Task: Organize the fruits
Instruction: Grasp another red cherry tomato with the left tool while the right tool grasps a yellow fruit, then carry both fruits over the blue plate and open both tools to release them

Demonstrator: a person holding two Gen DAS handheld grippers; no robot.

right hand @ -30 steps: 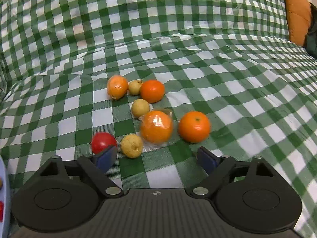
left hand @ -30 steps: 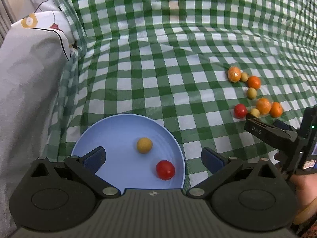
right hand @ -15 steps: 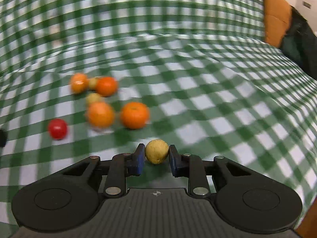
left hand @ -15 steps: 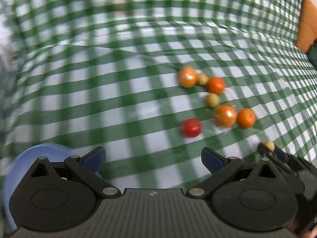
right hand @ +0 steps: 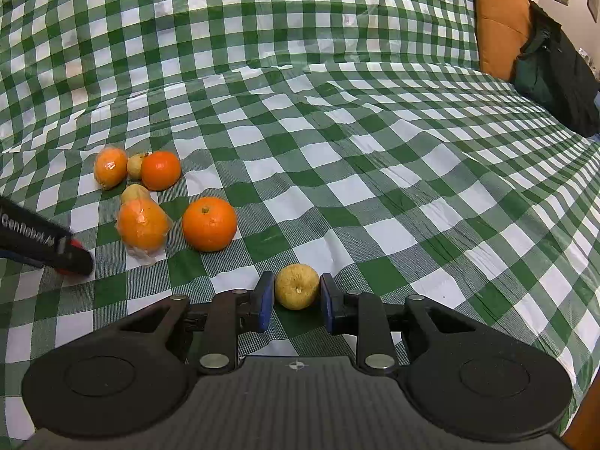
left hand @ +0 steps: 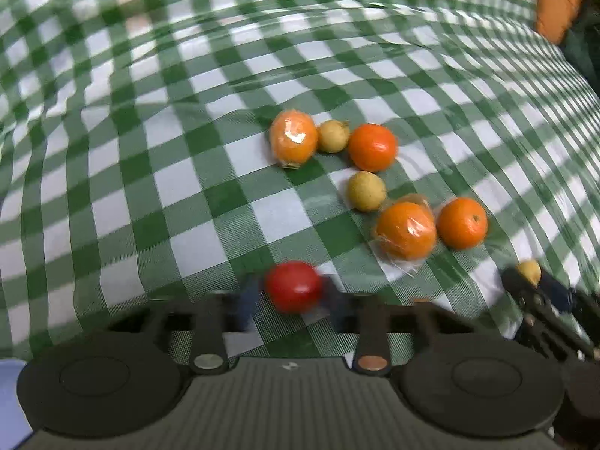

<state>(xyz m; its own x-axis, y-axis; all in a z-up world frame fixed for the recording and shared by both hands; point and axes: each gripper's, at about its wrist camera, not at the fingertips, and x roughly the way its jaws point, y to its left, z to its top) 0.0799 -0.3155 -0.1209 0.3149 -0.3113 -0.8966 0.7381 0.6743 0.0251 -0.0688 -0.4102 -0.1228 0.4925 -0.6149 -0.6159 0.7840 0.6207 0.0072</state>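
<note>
My left gripper (left hand: 290, 296) has its blurred jaws closing around a red tomato (left hand: 294, 285) on the checked cloth. My right gripper (right hand: 296, 298) is shut on a small yellow fruit (right hand: 297, 285), held just above the cloth; it also shows in the left wrist view (left hand: 529, 270). Several fruits lie in a loose group: a wrapped orange (left hand: 293, 138), a bare orange (left hand: 372, 147), a yellow fruit (left hand: 366, 190), another wrapped orange (left hand: 407, 229) and a bare orange (left hand: 462, 222). The left gripper's finger (right hand: 45, 242) hides most of the tomato in the right wrist view.
A green-and-white checked cloth (right hand: 375, 150) covers the whole surface and rises at the back. An orange cushion (right hand: 497, 22) and a dark bag (right hand: 555, 75) lie at the far right. A corner of the blue plate (left hand: 9, 401) shows at the lower left.
My left gripper swung right from the blue plate to the red tomato and its jaws narrowed around it. My right gripper closed on a yellow fruit and drew it away from the group.
</note>
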